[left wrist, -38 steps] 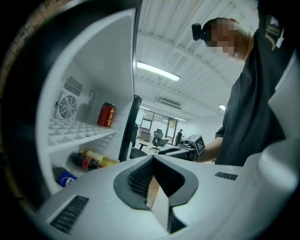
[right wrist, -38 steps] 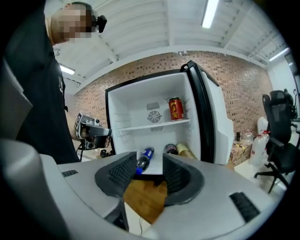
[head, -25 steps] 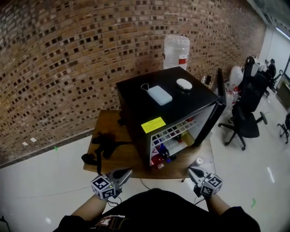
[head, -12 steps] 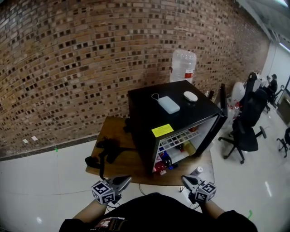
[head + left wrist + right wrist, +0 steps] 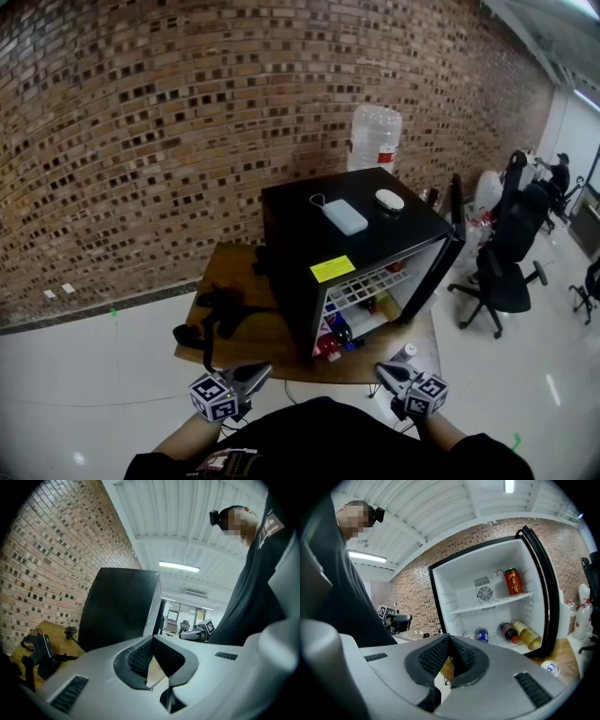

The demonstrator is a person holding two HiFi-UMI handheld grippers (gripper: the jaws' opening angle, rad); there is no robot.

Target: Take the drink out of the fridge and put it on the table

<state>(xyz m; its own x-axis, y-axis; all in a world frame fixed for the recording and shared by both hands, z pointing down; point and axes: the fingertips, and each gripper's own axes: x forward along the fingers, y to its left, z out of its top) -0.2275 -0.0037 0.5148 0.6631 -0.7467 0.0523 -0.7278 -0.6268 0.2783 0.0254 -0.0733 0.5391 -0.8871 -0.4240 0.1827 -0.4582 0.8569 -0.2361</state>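
Observation:
A black mini fridge stands on a wooden table, its door swung open to the right. Inside, a red can stands on the shelf. A blue can, a dark bottle and a yellow bottle lie on the fridge floor. My left gripper and right gripper hover low by my body, short of the table's near edge. Both are shut with nothing between the pads. The left gripper faces the fridge's black side, and the right gripper faces the open interior.
A small can stands on the table's near right corner. Black camera gear lies on the table's left part. A white power bank and a mouse rest on the fridge top. A water jug stands behind, with office chairs to the right.
The head view has pulled back and tilted up a little. The right gripper drifted slightly left and down; the left one barely moved. Both stay shut.

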